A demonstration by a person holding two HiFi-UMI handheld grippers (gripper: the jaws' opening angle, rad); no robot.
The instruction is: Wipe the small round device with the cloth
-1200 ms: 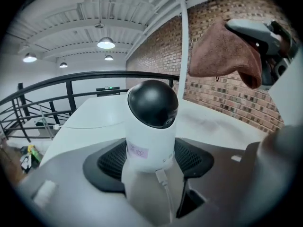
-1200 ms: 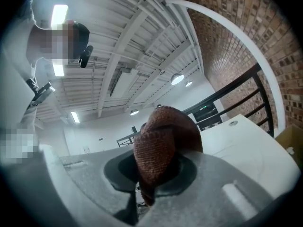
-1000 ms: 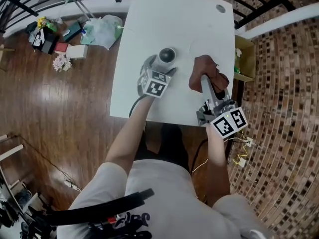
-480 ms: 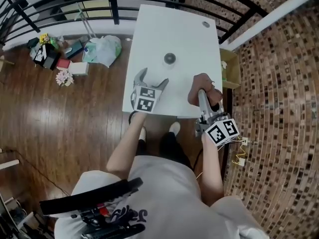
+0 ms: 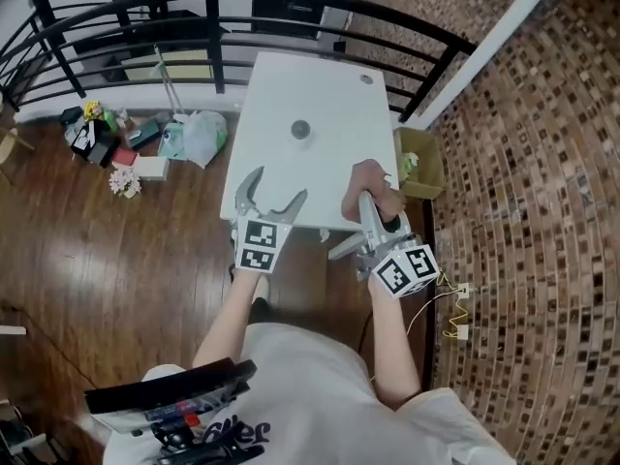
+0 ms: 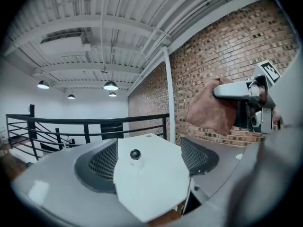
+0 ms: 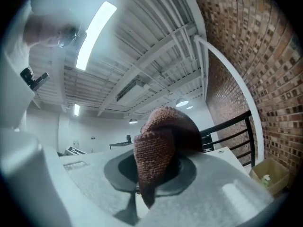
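Cloth [image 7: 158, 145], brown and knitted, hangs bunched in the clamped jaws of the right gripper [image 5: 368, 201], over the near edge of the white table [image 5: 329, 90]. The left gripper [image 5: 279, 184] hovers beside it, jaws wide and empty, having just closed a little. The small round device [image 5: 300, 129] stands alone mid-table, well apart from both.

My left gripper [image 5: 278, 186] hangs empty, its grey jaws wide though just eased inward, nothing between its fingers; my right gripper [image 5: 367, 201] clamps the rust-brown knitted cloth [image 7: 158, 143], bunched over its fingertips; bare forearms [image 5: 231, 308] reach forward
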